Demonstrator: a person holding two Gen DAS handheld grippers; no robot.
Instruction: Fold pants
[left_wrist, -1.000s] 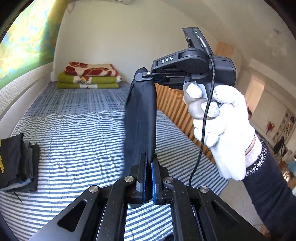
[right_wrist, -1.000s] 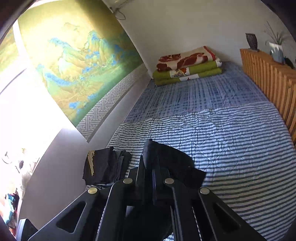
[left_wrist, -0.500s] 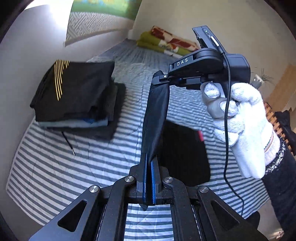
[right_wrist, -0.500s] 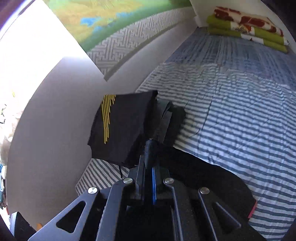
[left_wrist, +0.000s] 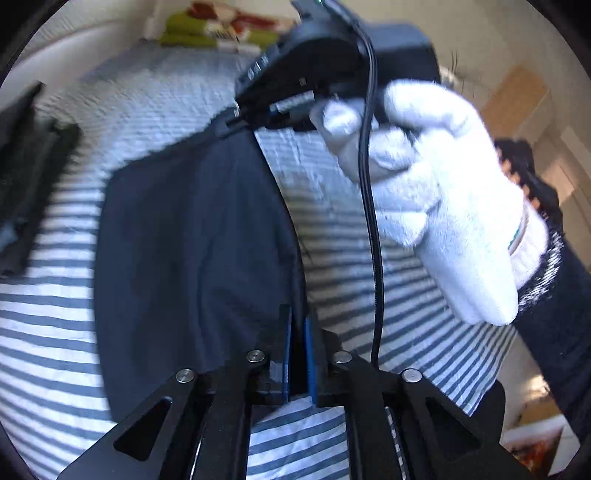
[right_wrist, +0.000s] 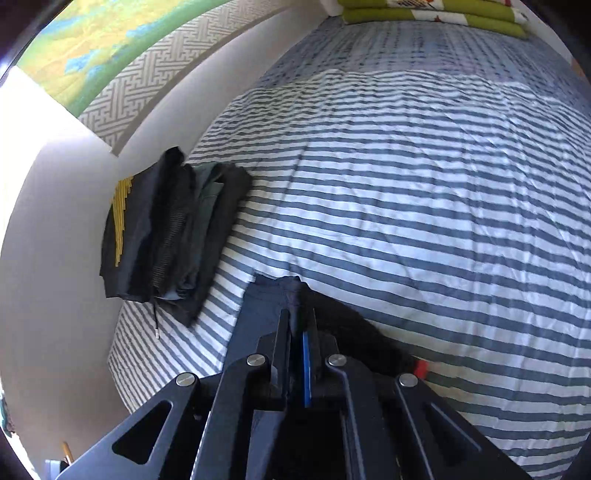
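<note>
The dark navy pants (left_wrist: 192, 229) lie spread on the striped bed sheet (left_wrist: 62, 314), low under both grippers. My left gripper (left_wrist: 299, 321) stands at the pants' near right edge; its jaws are opening, a narrow gap shows between the blue pads, and the fabric edge still runs in between them. My right gripper (left_wrist: 231, 120), held by a white-gloved hand (left_wrist: 424, 177), is shut on the far corner. In the right wrist view the right gripper (right_wrist: 297, 321) pinches a bunched fold of the pants (right_wrist: 258, 306) just above the sheet (right_wrist: 406, 184).
A stack of folded dark clothes (right_wrist: 166, 229), the top one with yellow stripes, sits by the wall (right_wrist: 55, 221) to the left. Folded green and red blankets (right_wrist: 424, 11) lie at the bed's far end. A red tag (right_wrist: 420, 367) shows beside the pants.
Both grippers have come down from high above the bed to the sheet. The pants, hanging stretched between them before, now lie spread flat. The gap between the left pads has widened.
</note>
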